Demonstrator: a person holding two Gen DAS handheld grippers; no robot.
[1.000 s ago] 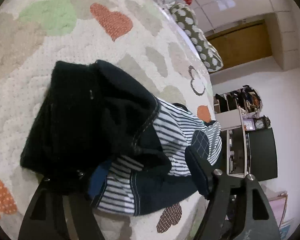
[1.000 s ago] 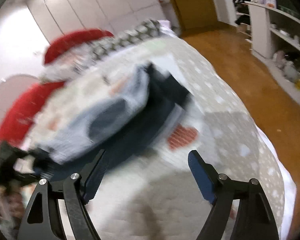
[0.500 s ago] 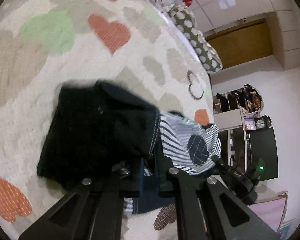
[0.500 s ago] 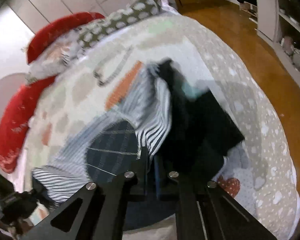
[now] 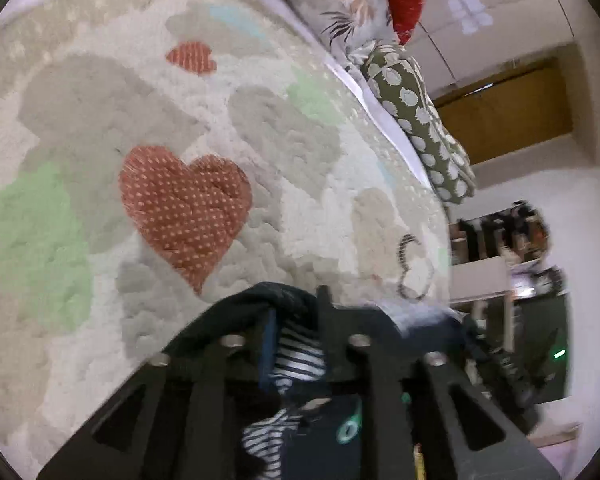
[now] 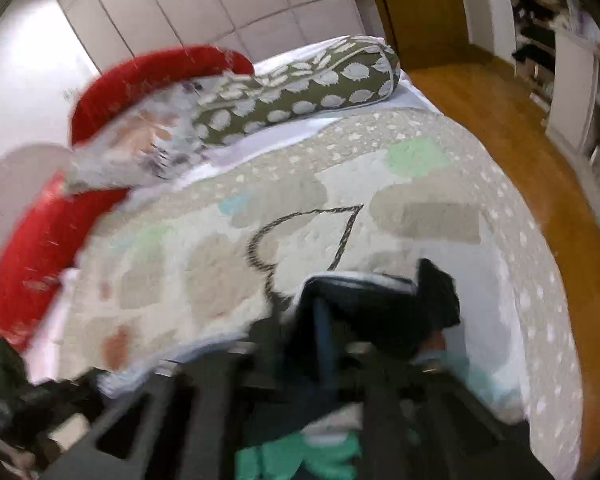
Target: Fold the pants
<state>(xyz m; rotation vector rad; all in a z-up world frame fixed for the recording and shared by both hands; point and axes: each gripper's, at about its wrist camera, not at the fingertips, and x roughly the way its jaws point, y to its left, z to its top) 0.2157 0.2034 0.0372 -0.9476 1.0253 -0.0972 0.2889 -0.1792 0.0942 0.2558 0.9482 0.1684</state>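
The pants (image 5: 296,356) are dark navy with a blue and white striped lining. My left gripper (image 5: 296,320) is shut on a bunched edge of them and holds it above the quilt. In the right wrist view my right gripper (image 6: 324,312) is shut on another part of the pants (image 6: 388,312), also lifted off the bed; this view is blurred. The cloth hangs down over both grippers' fingers and hides the rest of the garment.
A quilt (image 5: 180,140) with heart patches covers the bed. A green spotted bolster (image 6: 300,88) and red pillows (image 6: 40,240) lie at the head. Wooden floor (image 6: 500,120) and shelves (image 5: 500,240) lie beyond the bed's edge.
Both grippers went from open to shut on the pants, then lifted them off the quilt. The pants no longer lie spread on the bed.
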